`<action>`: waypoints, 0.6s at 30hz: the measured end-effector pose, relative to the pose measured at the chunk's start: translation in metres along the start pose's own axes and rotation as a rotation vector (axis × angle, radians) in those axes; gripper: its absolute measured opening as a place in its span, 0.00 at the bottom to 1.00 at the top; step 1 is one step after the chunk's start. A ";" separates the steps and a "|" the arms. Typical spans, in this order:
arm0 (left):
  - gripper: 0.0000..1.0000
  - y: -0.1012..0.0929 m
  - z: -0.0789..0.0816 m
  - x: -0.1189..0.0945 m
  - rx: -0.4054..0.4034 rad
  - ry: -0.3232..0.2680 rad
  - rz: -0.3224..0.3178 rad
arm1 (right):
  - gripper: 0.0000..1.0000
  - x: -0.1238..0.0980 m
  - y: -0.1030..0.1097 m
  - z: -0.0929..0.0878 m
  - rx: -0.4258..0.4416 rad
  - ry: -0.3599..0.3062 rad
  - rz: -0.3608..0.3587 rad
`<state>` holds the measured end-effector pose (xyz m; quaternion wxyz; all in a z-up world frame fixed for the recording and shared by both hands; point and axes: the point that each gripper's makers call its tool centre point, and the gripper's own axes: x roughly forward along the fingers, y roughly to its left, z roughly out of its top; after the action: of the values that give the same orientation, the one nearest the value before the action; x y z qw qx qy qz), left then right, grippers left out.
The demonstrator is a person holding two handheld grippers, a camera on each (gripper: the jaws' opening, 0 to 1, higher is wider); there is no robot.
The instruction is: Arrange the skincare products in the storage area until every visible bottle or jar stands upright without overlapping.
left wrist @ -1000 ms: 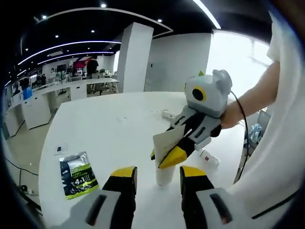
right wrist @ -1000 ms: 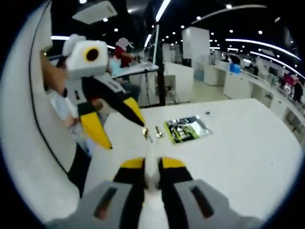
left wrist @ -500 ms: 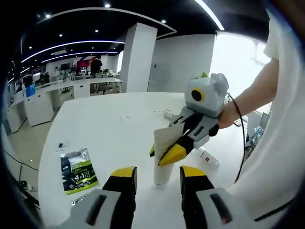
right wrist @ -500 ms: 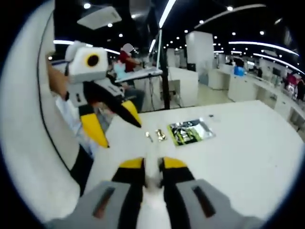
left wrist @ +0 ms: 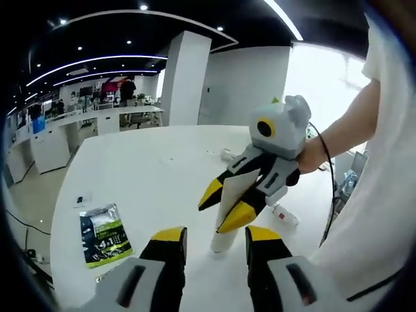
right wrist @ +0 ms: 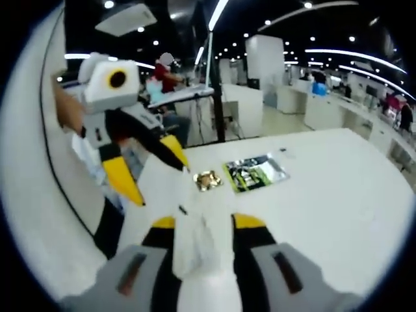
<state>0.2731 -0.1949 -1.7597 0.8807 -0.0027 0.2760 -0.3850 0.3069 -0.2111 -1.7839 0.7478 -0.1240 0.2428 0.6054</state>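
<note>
Now, in the left gripper view, the left gripper (left wrist: pixel 214 240) hangs low over the white counter (left wrist: pixel 162 175) with its two yellow-tipped jaws spread apart and nothing between them. Just beyond them a white tube (left wrist: pixel 227 214) stands upright on the counter, its wide crimped end up and its cap down. The right gripper (left wrist: pixel 229 207) reaches in from the right, held in a person's hand (left wrist: pixel 312 156), and its yellow tips sit one on each side of the tube with a visible gap, so the jaws are parted and not pressing it. A small white bottle (left wrist: pixel 285 216) lies on its side on the counter behind the tube (near the person's white shirt). A green and black sachet (left wrist: pixel 101 235) lies flat to the left, well apart from the tube.

In the right gripper view, the right gripper (right wrist: pixel 208 227) has its jaws wide, and the white tube (right wrist: pixel 193 244) stands loose between them, nearer the left jaw. The left gripper (right wrist: pixel 146 170) comes in from the left, open. Beyond it lie a small gold-coloured item (right wrist: pixel 208 180) and, just beside that, the sachet (right wrist: pixel 253 173).
</note>
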 end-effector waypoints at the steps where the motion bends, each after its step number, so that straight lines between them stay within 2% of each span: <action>1: 0.36 0.000 0.000 0.000 0.004 0.002 -0.004 | 0.27 -0.001 -0.001 -0.002 0.001 0.004 -0.008; 10: 0.36 -0.002 0.000 0.010 0.014 0.009 -0.032 | 0.35 -0.014 -0.005 -0.012 0.041 0.009 -0.066; 18: 0.38 -0.010 -0.003 0.030 0.072 0.049 -0.104 | 0.44 -0.038 0.000 -0.037 0.121 0.027 -0.131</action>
<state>0.2813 -0.2220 -1.7747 0.8520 0.0242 0.2829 -0.4399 0.2929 -0.2614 -1.7959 0.7886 -0.1023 0.2804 0.5376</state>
